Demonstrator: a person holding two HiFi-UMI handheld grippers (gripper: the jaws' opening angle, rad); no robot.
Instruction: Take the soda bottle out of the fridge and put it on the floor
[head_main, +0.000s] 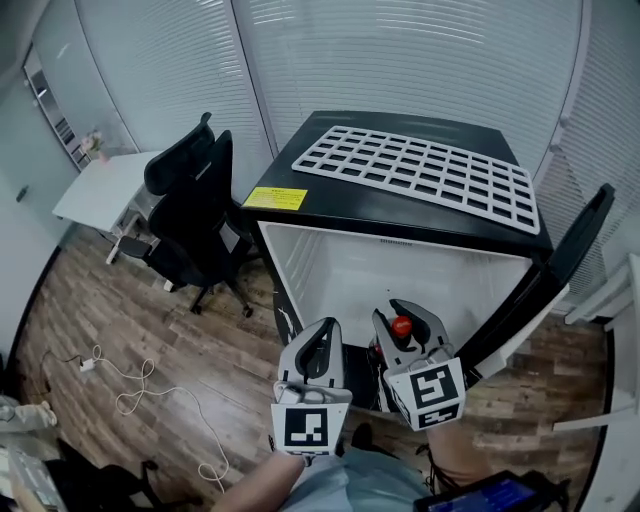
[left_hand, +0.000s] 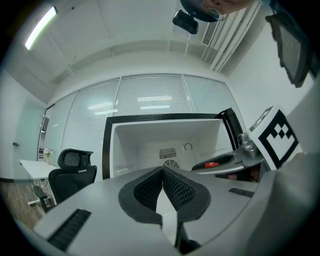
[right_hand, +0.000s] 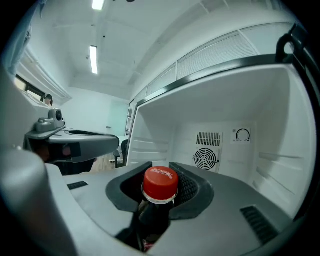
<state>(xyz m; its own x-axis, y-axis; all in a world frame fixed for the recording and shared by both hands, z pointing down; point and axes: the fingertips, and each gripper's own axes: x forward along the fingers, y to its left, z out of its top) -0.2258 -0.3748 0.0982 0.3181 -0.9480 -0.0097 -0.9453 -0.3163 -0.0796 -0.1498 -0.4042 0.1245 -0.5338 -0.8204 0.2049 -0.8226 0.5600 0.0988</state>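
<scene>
While right tongs (right_hand: 160, 168) clasp its neck, the soda bottle (right_hand: 160, 184) stands upright.

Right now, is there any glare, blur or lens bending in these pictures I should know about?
Head view: sharp and evenly lit, though the fridge and blinds bow from the wide lens. Left gripper view: dark corners, and the ceiling light glares. Right gripper view: the soda bottle is crisp, the fridge's white interior bright but not blown out.
</scene>
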